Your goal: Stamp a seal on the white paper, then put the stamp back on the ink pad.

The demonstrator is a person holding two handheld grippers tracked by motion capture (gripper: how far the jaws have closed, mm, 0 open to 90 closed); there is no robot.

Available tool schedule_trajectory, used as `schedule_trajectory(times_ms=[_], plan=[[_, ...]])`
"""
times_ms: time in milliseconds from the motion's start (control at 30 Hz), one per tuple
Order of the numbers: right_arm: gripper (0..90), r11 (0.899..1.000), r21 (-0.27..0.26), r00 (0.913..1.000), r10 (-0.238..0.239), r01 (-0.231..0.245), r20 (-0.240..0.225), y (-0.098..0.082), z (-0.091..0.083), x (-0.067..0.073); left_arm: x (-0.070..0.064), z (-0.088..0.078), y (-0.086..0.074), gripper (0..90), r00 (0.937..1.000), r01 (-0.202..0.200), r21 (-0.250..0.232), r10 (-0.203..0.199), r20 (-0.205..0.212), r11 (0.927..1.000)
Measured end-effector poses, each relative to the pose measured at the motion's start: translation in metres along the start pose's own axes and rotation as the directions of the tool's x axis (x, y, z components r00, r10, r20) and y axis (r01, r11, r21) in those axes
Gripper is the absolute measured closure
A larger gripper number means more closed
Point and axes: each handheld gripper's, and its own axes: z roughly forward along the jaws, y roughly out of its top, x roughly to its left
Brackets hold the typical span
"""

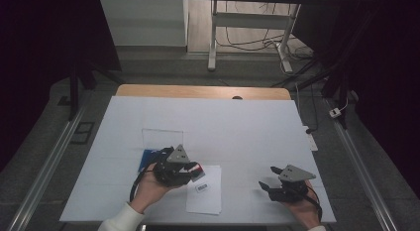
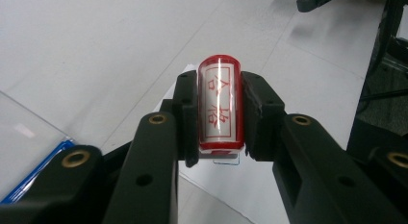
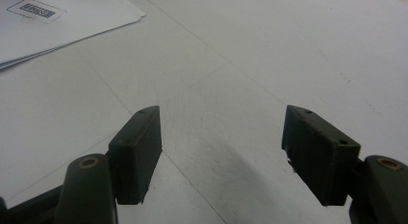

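High view: a white-covered table (image 1: 247, 122) spans the middle of the frame, with 2 hands entering from the bottom edge. At lower left of center, the left gripper (image 1: 194, 170) is clenched on a red-and-white stamp (image 1: 198, 170), held just above the upper left corner of a white sheet of paper (image 1: 204, 199) bearing a small printed label (image 1: 202, 188). A blue folder (image 1: 147, 159) lies just left of that gripper.

Left gripper view: the stamp (image 2: 220, 104) sits centered between the 2 black pads, its face showing red characters.

At lower right of the high view, the right gripper (image 1: 267, 177) rests low over the table, well apart from the paper. Right gripper view: its jaws stand wide, released, nothing between them.
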Motion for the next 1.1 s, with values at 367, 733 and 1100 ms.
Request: schedule_trajectory(times_ms=[367,733,1100], plan=[[30.2,1.0,0.003,1.0,-0.002,0.002,0.0,-0.001,0.001,0.0,0.009,-0.014,-0.003,69.5,0.9997,0.01,-0.02,-0.011,-0.024,0.9997],[30.2,1.0,0.009,1.0,-0.004,0.004,-0.002,-0.001,0.002,0.001,0.023,-0.022,-0.009,69.5,0.9972,0.048,-0.03,-0.049,-0.056,0.9984],[30.2,1.0,0.016,1.0,-0.007,0.007,0.004,-0.001,0.002,0.001,0.043,-0.03,-0.022,69.5,0.9857,0.1,-0.034,-0.104,-0.133,0.9943]])
